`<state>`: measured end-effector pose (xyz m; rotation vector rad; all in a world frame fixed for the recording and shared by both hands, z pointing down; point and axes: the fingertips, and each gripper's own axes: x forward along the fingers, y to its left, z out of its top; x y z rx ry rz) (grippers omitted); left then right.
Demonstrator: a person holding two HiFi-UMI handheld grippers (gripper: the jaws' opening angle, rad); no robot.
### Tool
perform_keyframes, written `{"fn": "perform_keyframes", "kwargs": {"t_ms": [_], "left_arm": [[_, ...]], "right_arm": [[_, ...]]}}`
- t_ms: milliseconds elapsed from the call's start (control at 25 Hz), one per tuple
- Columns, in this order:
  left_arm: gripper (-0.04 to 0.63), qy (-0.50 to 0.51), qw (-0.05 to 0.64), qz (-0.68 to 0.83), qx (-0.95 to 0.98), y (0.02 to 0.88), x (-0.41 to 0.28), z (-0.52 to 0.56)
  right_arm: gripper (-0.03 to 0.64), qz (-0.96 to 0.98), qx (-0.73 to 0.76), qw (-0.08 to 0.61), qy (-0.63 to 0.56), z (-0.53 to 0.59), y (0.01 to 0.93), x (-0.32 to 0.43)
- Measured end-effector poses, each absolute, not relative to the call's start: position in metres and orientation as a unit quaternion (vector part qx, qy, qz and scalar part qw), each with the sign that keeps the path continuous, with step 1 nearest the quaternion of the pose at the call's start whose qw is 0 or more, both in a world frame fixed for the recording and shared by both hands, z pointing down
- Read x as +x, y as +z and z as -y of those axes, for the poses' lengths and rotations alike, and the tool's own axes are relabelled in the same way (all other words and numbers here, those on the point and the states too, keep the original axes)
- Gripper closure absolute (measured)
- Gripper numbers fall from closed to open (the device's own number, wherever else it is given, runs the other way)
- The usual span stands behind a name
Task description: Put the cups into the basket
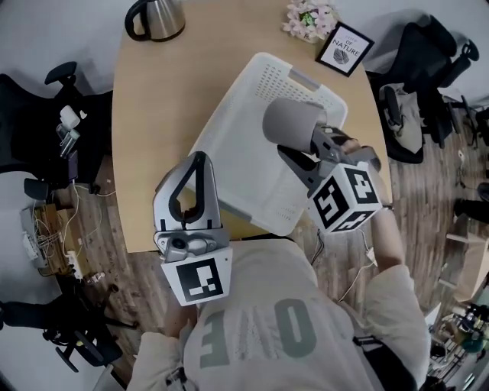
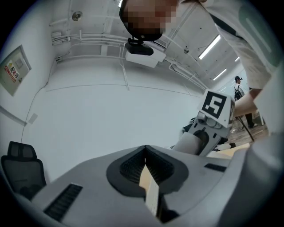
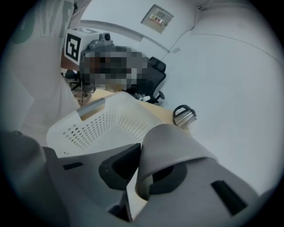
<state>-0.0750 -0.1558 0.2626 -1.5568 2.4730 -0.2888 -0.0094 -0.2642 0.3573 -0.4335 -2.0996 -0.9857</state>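
Observation:
A grey cup (image 1: 294, 124) hangs tilted over the right half of the white perforated basket (image 1: 246, 156), with my right gripper (image 1: 312, 145) shut on its rim. In the right gripper view the cup (image 3: 173, 148) fills the space between the jaws, and the basket (image 3: 95, 126) lies beyond and below it. My left gripper (image 1: 197, 162) stands at the table's front edge beside the basket's near left corner. Its jaws are shut on nothing and point upward. In the left gripper view its closed tips (image 2: 145, 150) face a bare wall, and the cup (image 2: 190, 142) shows at the right.
The basket sits on a wooden table (image 1: 157, 107). A steel kettle (image 1: 157, 17) stands at the back left, flowers (image 1: 309, 19) and a framed sign (image 1: 345, 47) at the back right. Black office chairs (image 1: 416, 84) flank the table. Cables (image 1: 53, 229) lie on the floor at the left.

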Motion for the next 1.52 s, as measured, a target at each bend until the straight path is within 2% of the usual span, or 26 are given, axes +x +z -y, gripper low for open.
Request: {"fn": "perform_keyframes", "kwargs": {"t_ms": [320, 720, 1040, 1520], "left_arm": [[0.586, -0.088, 0.089, -0.855, -0.504, 0.28, -0.108, 0.135], [0.586, -0.092, 0.062, -0.877, -0.468, 0.312, -0.157, 0.107], [0.586, -0.091, 0.045, -0.885, -0.455, 0.331, -0.173, 0.098], [0.586, -0.085, 0.03, -0.893, -0.441, 0.338, -0.181, 0.09]], "right_arm": [[0.572, 0.689, -0.281, 0.518, -0.422, 0.271, 0.443, -0.024], [0.572, 0.563, -0.356, 0.613, -0.424, 0.268, 0.531, -0.007], [0.572, 0.501, -0.358, 0.642, -0.457, 0.276, 0.564, 0.0], [0.554, 0.476, -0.332, 0.643, -0.501, 0.277, 0.586, 0.006]]}}
